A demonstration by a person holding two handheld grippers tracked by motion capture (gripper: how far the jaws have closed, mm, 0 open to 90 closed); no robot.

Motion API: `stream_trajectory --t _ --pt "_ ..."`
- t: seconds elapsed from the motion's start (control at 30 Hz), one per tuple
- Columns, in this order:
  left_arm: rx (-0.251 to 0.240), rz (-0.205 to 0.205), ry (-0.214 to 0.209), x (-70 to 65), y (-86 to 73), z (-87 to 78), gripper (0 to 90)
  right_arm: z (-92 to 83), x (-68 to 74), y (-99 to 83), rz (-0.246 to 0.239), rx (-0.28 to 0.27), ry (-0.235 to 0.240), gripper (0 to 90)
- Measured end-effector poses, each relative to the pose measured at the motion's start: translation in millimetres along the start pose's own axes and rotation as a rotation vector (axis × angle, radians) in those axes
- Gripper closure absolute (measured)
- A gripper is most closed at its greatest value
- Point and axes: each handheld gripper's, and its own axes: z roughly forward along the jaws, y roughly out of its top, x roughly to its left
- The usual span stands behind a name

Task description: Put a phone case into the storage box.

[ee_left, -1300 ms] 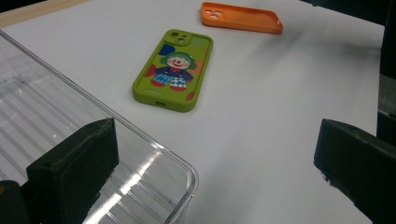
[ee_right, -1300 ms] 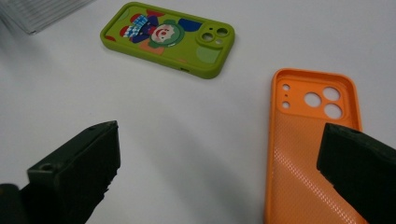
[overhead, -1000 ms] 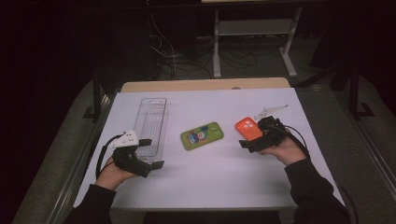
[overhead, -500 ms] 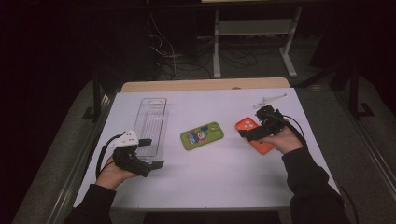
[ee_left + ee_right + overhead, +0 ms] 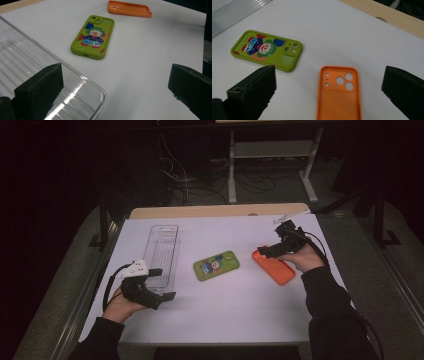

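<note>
Right tongs spread wide, hovering over orange case lying hollow-side up on counter; best drop straight down, straddle its short rim, pinch gently; left tongs also released, idle by clear tray; near end of the orange case cut off in right gripper view.

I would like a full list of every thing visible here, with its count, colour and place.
orange phone case: one, orange, open side up, on the table's right part, under the right hand-held gripper.
green phone case: one, green with a clown picture, table middle.
clear tray: one, transparent, table's left part.
table: one, white top, wooden far edge.
left hand-held gripper: one, black, open, beside the tray.
right hand-held gripper: one, black, open.
</note>
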Motion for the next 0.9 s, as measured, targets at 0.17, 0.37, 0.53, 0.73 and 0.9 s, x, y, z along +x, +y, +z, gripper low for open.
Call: stream_trajectory --t 0.17,0.37,0.53,0.73,0.9 --pt "-0.001 -0.001 0.0 0.0 0.0 0.1 0.0 4.9 -8.3 1.6 0.01 0.002 -0.044 0.0" --pt "-0.007 -0.001 -0.001 -0.1 -0.3 1.0 0.0 9.0 -19.7 1.9 0.051 0.001 -0.091 0.0" --pt "-0.007 -0.001 0.0 -0.1 -0.3 0.9 0.0 11.9 -25.8 0.6 0.067 0.02 -0.106 0.0" --pt "-0.001 0.0 0.0 0.0 0.0 0.3 0.0 15.6 -30.6 -3.4 0.064 0.049 -0.115 0.0" --pt "-0.007 0.001 -0.001 -0.3 -0.3 0.9 0.0 19.8 -34.6 -9.4 0.063 0.058 -0.114 0.0"
